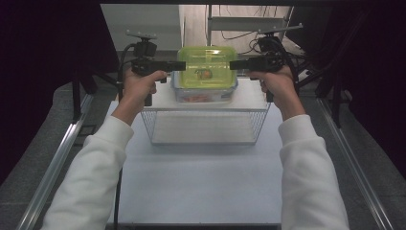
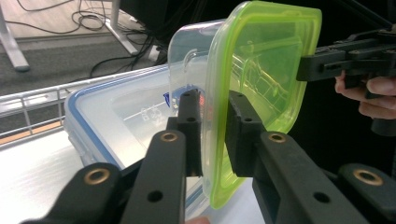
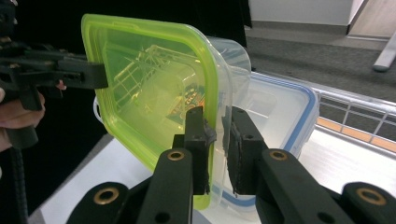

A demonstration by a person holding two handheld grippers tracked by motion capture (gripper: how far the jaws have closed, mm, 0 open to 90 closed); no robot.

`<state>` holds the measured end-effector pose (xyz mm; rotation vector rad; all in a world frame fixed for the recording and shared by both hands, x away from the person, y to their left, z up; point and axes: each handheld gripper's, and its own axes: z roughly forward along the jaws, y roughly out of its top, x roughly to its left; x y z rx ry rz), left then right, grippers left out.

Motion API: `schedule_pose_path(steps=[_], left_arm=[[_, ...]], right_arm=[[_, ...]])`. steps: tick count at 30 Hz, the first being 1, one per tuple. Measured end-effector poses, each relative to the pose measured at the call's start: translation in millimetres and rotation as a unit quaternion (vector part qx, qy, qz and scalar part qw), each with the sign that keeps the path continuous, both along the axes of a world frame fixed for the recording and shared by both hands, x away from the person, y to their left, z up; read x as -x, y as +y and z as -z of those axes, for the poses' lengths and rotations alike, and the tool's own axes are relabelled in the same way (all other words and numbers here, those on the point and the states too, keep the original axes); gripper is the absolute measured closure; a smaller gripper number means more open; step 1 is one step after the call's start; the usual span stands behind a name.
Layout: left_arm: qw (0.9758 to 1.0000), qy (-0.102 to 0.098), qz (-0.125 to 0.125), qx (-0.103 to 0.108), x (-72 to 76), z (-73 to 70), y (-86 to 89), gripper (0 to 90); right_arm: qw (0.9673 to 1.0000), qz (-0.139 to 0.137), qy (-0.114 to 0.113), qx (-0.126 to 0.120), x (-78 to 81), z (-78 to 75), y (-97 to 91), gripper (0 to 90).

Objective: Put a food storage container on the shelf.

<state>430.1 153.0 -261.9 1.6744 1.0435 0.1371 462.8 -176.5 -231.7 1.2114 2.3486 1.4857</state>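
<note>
Two claws share one load in the high view: the left claw (image 1: 181, 65) and the right claw (image 1: 233, 64) each pinch an opposite edge of a green-lidded container (image 1: 207, 67), holding it level above a second container with a blue-rimmed lid (image 1: 205, 96) that stands on a white shelf (image 1: 249, 98) over a wire basket (image 1: 206, 125) on the worktop (image 1: 201, 187). Something orange lies inside the clear tub, too small to name. From the left gripper view, the black jaws are closed on the lip where the green lid meets the clear tub wall, one pad on each face of that rim, with the blue-rimmed lid (image 2: 100, 109) just behind and the right claw (image 2: 308, 67) clamped on the far edge. From the right gripper view, the same holds in mirror: jaws shut on the rim of the green-lidded container (image 3: 154, 88), the left claw (image 3: 95, 74) biting the opposite side. I judge the box light and fairly stiff but smooth and slippery, and the lid may flex or pop if squeezed alone, so gripping lid and tub rim together at mid-edge on both sides looks the safest hold.
</note>
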Motion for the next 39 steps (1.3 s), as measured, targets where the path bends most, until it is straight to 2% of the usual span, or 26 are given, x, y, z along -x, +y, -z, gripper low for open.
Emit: schedule_pose_path(steps=[6, 8, 16, 19, 22, 25, 27, 33, 39], left_arm=[[0.9998, 0.011, -0.011, 0.015, -7.0, 1.5, -0.6, 74.2], [0.9997, 0.012, -0.018, 0.012, -9.3, 1.0, -2.0, 73.6], [0.9988, 0.024, -0.034, 0.027, -18.0, 3.9, -3.0, 68.7], [0.9984, 0.033, -0.037, 0.028, -20.0, 5.8, -2.4, 63.1], [0.9980, 0.038, -0.041, 0.031, -21.2, 8.5, -2.6, 60.1], [0.9975, 0.039, -0.048, 0.033, -22.7, 9.9, -1.0, 50.3], [0.9972, 0.036, -0.053, 0.040, -22.8, 10.0, 0.2, 43.6], [0.9968, 0.026, -0.055, 0.052, -19.6, 6.9, 3.0, 33.1], [0.9979, 0.018, -0.051, 0.036, -12.3, 4.2, 5.3, 31.3]], right_arm=[[0.9998, 0.010, 0.002, -0.015, -6.5, 2.5, 1.6, 77.4], [0.9997, 0.016, 0.004, -0.017, -9.1, 3.5, 1.9, 76.4], [0.9978, 0.042, 0.015, -0.048, -21.0, 13.1, 3.6, 69.7], [0.9972, 0.056, 0.016, -0.046, -25.2, 18.4, 5.8, 66.2], [0.9959, 0.068, 0.019, -0.058, -28.9, 23.7, 4.9, 63.7], [0.9946, 0.070, 0.024, -0.073, -31.3, 28.7, 2.3, 60.2], [0.9939, 0.074, 0.024, -0.077, -31.1, 29.9, 1.3, 56.8], [0.9924, 0.082, 0.024, -0.088, -26.0, 26.6, -6.9, 53.1], [0.9944, 0.072, 0.010, -0.077, -13.3, 21.3, -11.3, 52.4]])
